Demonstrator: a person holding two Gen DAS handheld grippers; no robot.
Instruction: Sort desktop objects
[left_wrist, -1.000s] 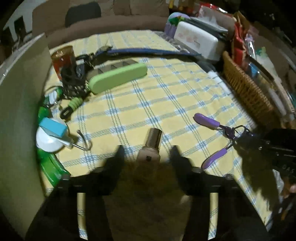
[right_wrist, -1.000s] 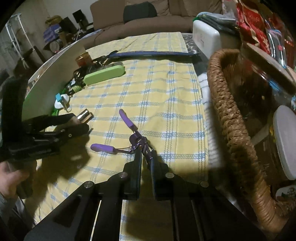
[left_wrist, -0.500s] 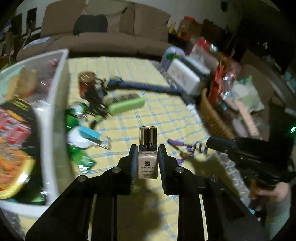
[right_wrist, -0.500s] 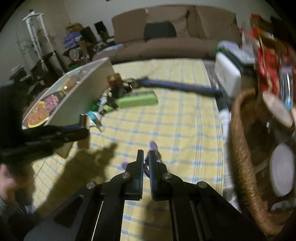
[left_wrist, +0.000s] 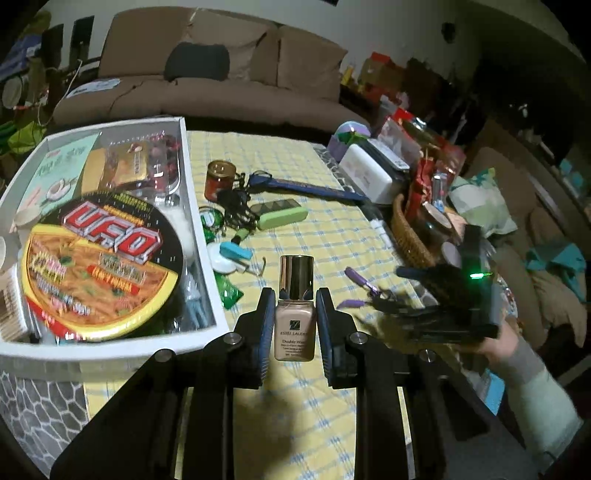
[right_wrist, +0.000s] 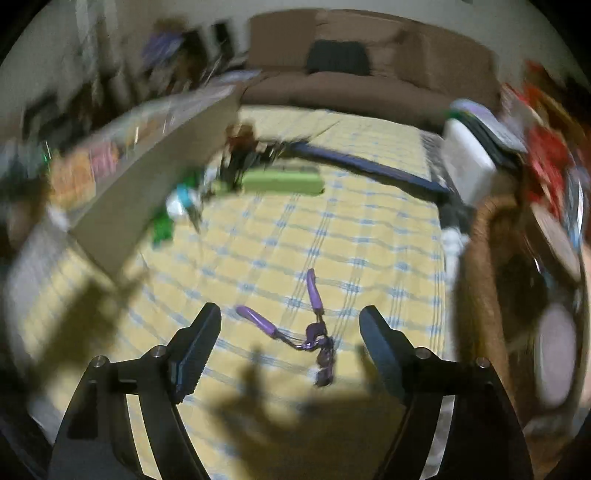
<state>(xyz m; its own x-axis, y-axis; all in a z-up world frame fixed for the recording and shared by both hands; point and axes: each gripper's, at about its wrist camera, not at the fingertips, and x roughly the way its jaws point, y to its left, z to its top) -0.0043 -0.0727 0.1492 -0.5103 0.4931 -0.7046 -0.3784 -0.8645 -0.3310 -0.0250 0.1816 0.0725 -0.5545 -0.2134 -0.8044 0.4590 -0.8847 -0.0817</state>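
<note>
- Left claw (left_wrist: 294, 325) clamped on beige glass foundation bottle (left_wrist: 294, 321), upright, lifted above surface.
- Right claw (right_wrist: 290, 345) apart over purple-handled eyelash curler (right_wrist: 314, 325) lying on surface.
- Advice: carry bottle level; re-centre on curler.

The left wrist view looks forward along its jaws from well above the desk (left_wrist: 332, 229), tilted down and facing the sofa (left_wrist: 207, 85) at the far end, with the white bin (left_wrist: 199, 221) close on its left. The right wrist view sits lower and nearer the cloth, also facing the sofa (right_wrist: 354, 74), and is motion-blurred. Both share the green case (left_wrist: 282, 218) (right_wrist: 282, 181), the curler (left_wrist: 364, 291) (right_wrist: 314, 325) and the basket (left_wrist: 406, 236) (right_wrist: 476, 266); the left view also catches the right gripper (left_wrist: 384, 306).
</note>
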